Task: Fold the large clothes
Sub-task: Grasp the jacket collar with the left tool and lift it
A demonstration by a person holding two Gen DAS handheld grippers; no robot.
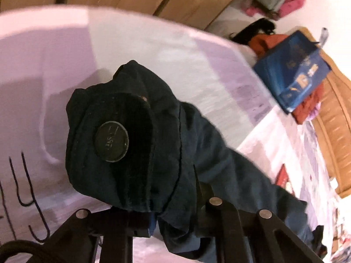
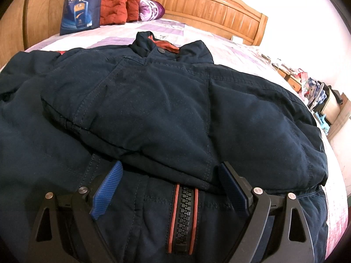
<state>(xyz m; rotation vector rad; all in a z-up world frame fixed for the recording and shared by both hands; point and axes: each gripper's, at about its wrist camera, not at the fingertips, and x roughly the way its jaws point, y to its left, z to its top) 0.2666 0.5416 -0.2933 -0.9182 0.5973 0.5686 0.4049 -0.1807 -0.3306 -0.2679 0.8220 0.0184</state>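
Left claw (image 1: 153, 208) of mine is clamped on a bunched cuff of the dark navy jacket (image 2: 166, 100), its snap button (image 1: 111, 141) facing the camera. Right claw (image 2: 173, 188) gapes wide over the zipper (image 2: 183, 217). That jacket lies spread on the bed (image 2: 241, 52), sleeve folded across its front.

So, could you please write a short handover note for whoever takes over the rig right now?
Left gripper: jaws shut on a sleeve cuff of the navy jacket, lifted above the bed.
Right gripper: jaws open, low over the jacket's hem beside the zipper, holding nothing.
Jacket lies front up, collar toward the headboard; one sleeve looks folded across the chest.
Left to do: lay the held sleeve in, then fold the body.
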